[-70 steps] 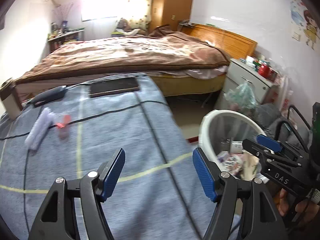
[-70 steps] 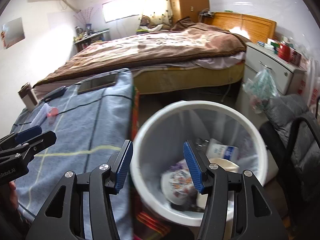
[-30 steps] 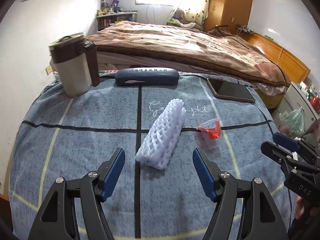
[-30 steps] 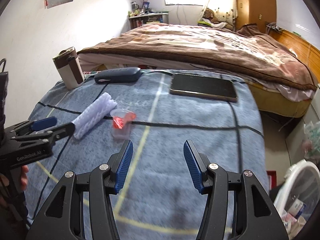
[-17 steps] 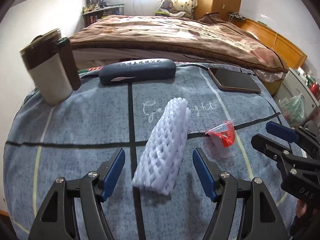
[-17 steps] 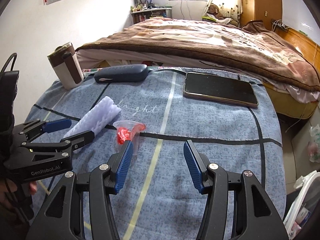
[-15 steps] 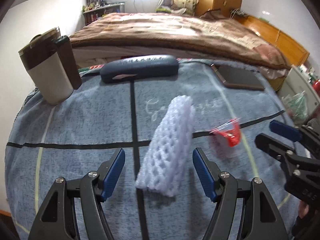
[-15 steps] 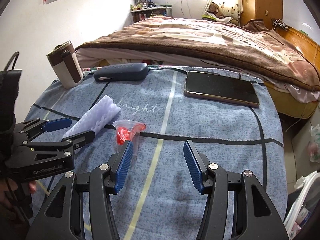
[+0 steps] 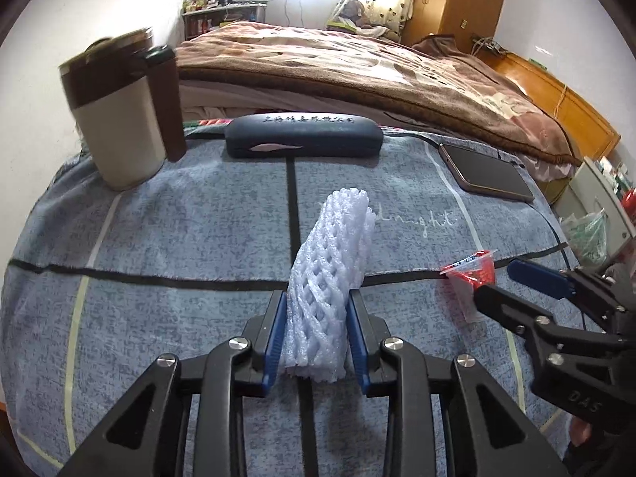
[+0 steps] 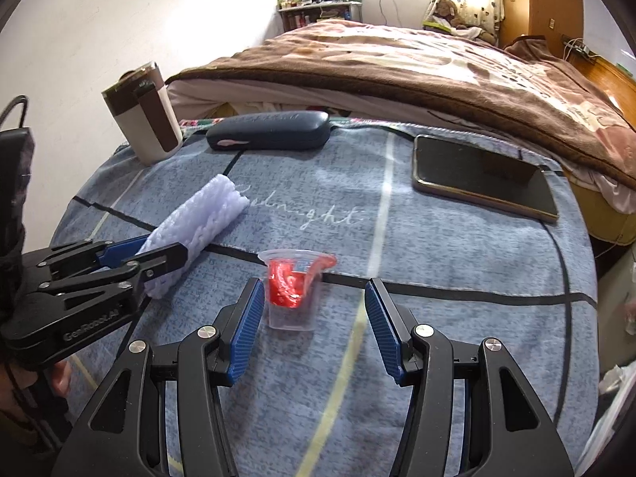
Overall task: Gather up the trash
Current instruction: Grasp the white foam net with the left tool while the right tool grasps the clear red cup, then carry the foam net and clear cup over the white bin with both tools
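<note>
Left wrist: low, close over the worktop (image 9: 159,238), facing the bed (image 9: 357,59) | Right wrist: higher, from the right | Shared: worktop, bed.

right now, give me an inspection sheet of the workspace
surface: blue checked cloth covering the table.
job's things: white foam net sleeve lying flat; clear plastic cup upright, red wrapper inside.
clutter: brown-and-cream mug, dark glasses case, smartphone.
grippers: left hand-held gripper shut on the sleeve; right hand-held gripper open, cup between its fingers, nearer the left one.
cables: nothing seen on the cloth.
surroundings: bed with brown blanket.
</note>
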Tool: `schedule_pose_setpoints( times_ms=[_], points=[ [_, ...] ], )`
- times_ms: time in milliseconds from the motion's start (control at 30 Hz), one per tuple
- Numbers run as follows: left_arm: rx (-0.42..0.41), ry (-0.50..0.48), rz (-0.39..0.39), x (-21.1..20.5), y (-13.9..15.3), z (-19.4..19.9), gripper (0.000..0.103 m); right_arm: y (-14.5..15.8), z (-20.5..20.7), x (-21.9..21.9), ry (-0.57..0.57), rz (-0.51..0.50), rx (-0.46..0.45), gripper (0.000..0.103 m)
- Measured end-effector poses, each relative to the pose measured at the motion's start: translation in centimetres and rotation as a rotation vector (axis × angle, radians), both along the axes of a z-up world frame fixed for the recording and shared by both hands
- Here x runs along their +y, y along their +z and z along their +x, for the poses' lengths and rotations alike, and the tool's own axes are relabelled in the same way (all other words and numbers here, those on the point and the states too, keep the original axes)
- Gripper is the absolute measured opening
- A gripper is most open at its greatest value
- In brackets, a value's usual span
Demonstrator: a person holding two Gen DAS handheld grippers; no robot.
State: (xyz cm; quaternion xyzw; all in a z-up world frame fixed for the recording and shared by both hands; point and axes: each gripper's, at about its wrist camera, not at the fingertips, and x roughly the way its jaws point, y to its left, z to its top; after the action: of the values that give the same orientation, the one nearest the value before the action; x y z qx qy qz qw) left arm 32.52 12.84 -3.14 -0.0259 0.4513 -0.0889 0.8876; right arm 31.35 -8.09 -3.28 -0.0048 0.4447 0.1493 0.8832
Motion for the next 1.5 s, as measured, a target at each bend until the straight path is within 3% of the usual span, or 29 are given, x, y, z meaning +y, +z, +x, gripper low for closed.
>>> schedule_pose_setpoints(
  times_ms=[100,233,300,367,467,633,800,833,900,1067,1500],
  points=[
    [0.002,0.011,-0.017,0.7,0.0,-0.3,0.031,-0.2,0.2,0.7,0.011,-0.011,-0.003,0.054],
    [0.006,0.012,-0.031,1.0,0.0,-0.6,0.031,-0.6,0.4,1.2,0.019,-0.035,0.000,0.032],
    [0.006,0.006,-0.051,1.2,0.0,-0.6,0.032,-0.6,0.3,1.3,0.023,-0.040,-0.003,0.031],
    [0.014,0.019,-0.074,1.6,0.0,-0.5,0.045,-0.5,0.2,1.1,0.017,-0.038,-0.007,0.031],
    [-0.017,0.024,-0.030,1.4,0.4,-0.5,0.061,-0.4,0.2,0.7,0.003,-0.036,-0.011,0.031],
    [-0.006,0.002,-0.005,0.6,0.2,0.4,0.062,-0.4,0.3,0.1,-0.018,-0.028,-0.012,0.031],
    [0.019,0.003,-0.016,-0.1,-0.7,1.5,0.062,-0.4,0.3,-0.3,-0.033,-0.024,-0.010,0.031],
    [0.012,0.003,-0.007,-0.2,-0.7,1.5,0.059,-0.3,0.3,-0.4,-0.035,-0.020,-0.012,0.031],
    [0.007,-0.001,0.015,-0.5,-0.6,1.5,0.042,-0.3,0.3,-0.4,-0.035,-0.020,-0.015,0.031],
    [0.009,-0.007,0.024,-0.8,-0.5,1.3,0.034,-0.3,0.1,-0.5,-0.034,-0.011,-0.018,0.031],
    [-0.077,-0.040,-0.009,-3.4,3.2,-3.1,0.033,2.5,-4.0,-4.0,-0.094,0.031,-0.085,0.031]
  ],
)
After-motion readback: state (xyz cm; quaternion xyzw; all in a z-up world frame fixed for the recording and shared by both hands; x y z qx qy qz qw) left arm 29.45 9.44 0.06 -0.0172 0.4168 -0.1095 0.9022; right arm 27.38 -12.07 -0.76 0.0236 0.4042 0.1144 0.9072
